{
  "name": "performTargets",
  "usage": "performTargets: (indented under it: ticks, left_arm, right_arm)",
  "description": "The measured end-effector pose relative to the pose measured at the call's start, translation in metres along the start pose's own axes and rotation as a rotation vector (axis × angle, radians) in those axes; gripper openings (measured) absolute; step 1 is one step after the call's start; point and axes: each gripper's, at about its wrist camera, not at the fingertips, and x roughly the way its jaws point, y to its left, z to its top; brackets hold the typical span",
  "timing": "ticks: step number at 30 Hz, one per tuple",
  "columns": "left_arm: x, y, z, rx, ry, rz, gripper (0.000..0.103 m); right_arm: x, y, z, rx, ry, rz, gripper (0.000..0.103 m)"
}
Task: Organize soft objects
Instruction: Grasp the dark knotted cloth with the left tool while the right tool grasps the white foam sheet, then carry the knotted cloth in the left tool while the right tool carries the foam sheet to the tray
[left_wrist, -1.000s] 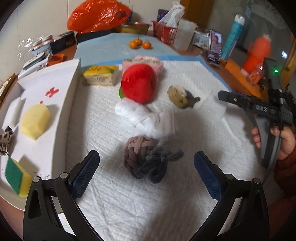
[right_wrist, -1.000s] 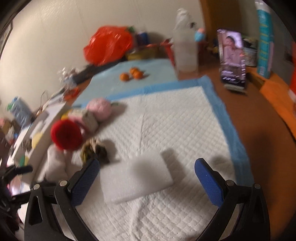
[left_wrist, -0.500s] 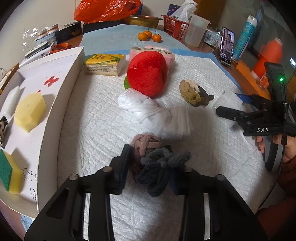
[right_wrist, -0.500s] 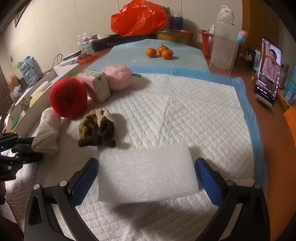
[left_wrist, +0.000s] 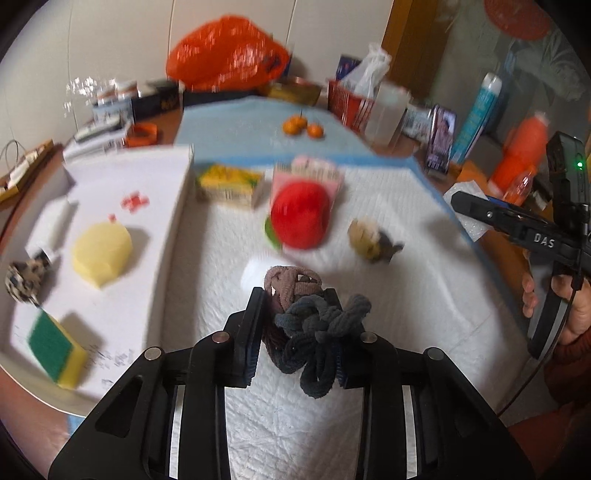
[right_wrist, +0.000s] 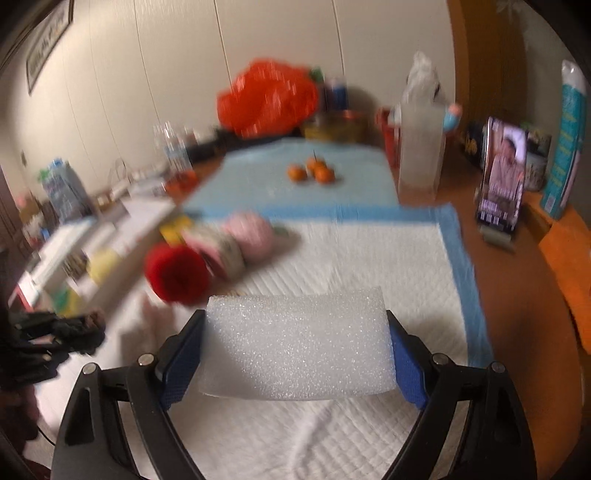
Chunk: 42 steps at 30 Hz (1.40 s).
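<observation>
My left gripper (left_wrist: 297, 332) is shut on a knotted bundle of pink and grey socks (left_wrist: 314, 314) and holds it above the white quilted pad (left_wrist: 424, 295). My right gripper (right_wrist: 295, 345) is shut on a white foam sheet (right_wrist: 295, 343), lifted off the pad (right_wrist: 369, 258). A red plush ball (left_wrist: 301, 218), a white cloth (left_wrist: 253, 273) and an olive knotted sock (left_wrist: 369, 240) lie on the pad. The white tray (left_wrist: 155, 280) on the left holds a yellow sponge (left_wrist: 101, 254), a green-yellow sponge (left_wrist: 55, 349) and a leopard scrunchie (left_wrist: 24, 280).
A yellow tissue pack (left_wrist: 229, 184) and a pink pack (left_wrist: 314, 173) lie behind the red ball. Oranges (right_wrist: 312, 171), an orange bag (right_wrist: 266, 99), a clear jug (right_wrist: 421, 147) and a phone (right_wrist: 502, 177) stand at the back and right. Brown table edge runs right of the pad.
My left gripper has lifted the sock bundle off the pad. My right gripper has closed on the foam sheet and raised it.
</observation>
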Motion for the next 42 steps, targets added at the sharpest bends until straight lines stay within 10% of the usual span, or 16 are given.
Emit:
performTargets:
  ticks: [16,42]
  left_arm:
    - [-0.155,0.008,0.084,-0.022,-0.423,0.041,0.031]
    - [-0.161,0.058,0.063,-0.128,-0.411,0.081,0.031]
  right_arm:
    - [-0.105,0.086,0.094,0.032,-0.394,0.163,0.09]
    - [-0.085,0.145,0.081,-0.01,-0.351,0.24,0.09]
